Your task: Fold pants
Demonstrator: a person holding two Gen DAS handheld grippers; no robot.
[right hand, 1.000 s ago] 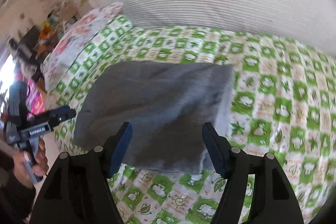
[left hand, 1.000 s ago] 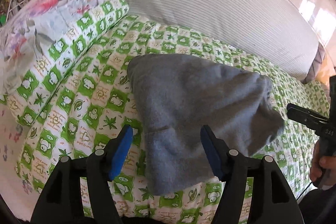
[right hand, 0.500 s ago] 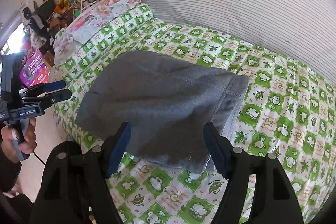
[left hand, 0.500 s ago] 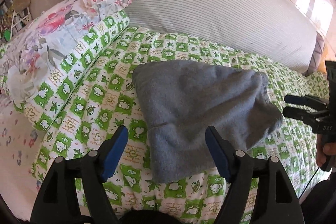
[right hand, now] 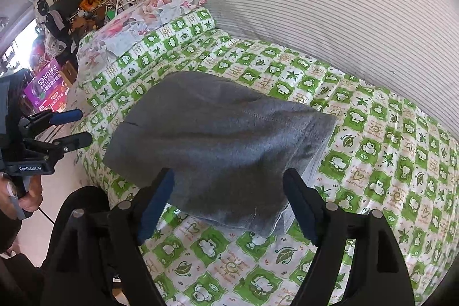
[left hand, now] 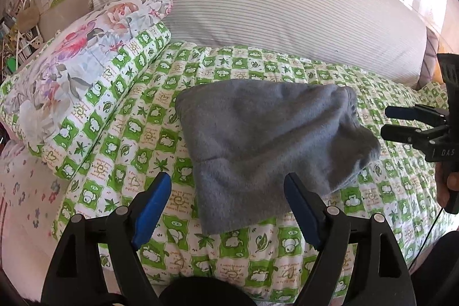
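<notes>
two open claws [left hand: 228, 205] [right hand: 228, 205] above folded pants [left hand: 266, 142]

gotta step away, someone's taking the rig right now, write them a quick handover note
Left claw: open, nothing in it, jaws have just been opening; it hangs over the near edge of the pants.
Right claw: open, empty, jaws just opening too, at the pants' other end.
Pants: grey, folded into a compact bundle, lying on the green checked quilt, beside the pillow.
Done: folds appear made, both claws released.
Left: probably only to check that the bundle is tidy and smooth it if needed.
</notes>
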